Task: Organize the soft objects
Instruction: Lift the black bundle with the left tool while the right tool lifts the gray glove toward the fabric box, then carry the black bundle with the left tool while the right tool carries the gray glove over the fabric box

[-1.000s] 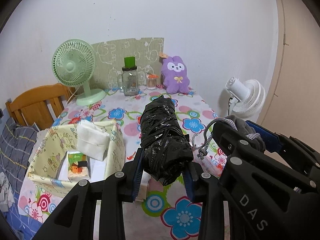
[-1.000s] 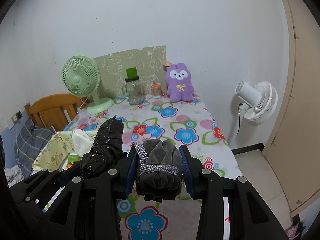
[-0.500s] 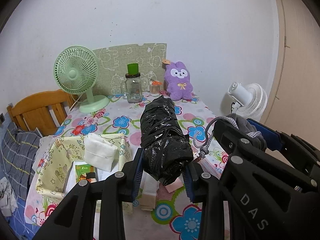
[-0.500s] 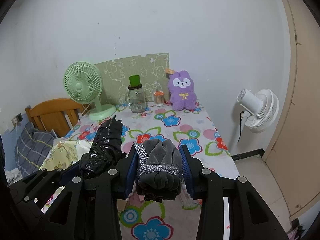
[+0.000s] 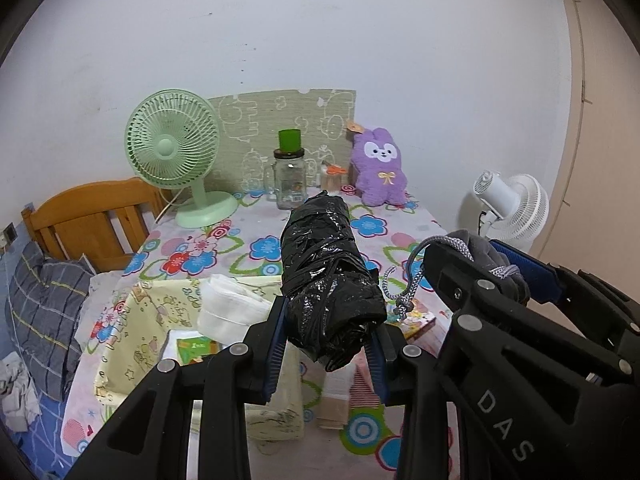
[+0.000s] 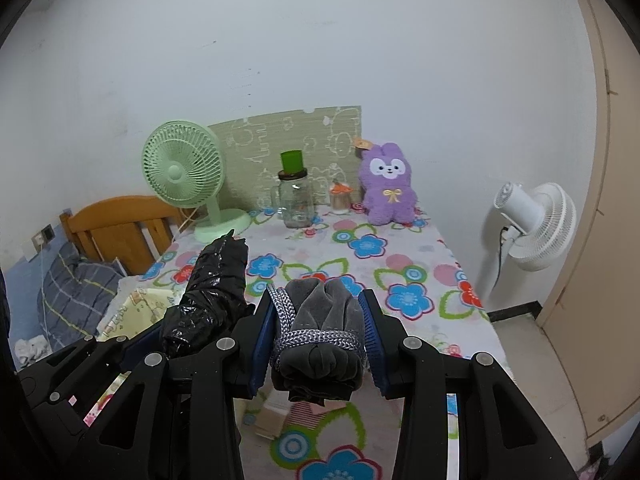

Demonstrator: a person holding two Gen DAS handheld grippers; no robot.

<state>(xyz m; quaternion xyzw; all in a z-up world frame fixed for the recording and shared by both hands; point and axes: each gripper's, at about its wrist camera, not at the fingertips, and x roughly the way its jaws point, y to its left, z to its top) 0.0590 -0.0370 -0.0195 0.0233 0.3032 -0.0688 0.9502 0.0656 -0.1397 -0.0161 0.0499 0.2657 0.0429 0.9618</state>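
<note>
Grippers (image 5: pixel 330 334) (image 6: pixel 318 338) raised level, side by side

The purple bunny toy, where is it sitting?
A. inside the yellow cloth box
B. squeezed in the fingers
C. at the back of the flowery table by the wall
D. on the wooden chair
C. The purple bunny toy sits upright at the far end of the flowery table, against the wall and to the right of the glass jar.

Fan (image 5: pixel 174 152) left of jar (image 5: pixel 289 178); plush (image 5: pixel 379 172) right; box (image 5: pixel 132 328) in front.
</note>
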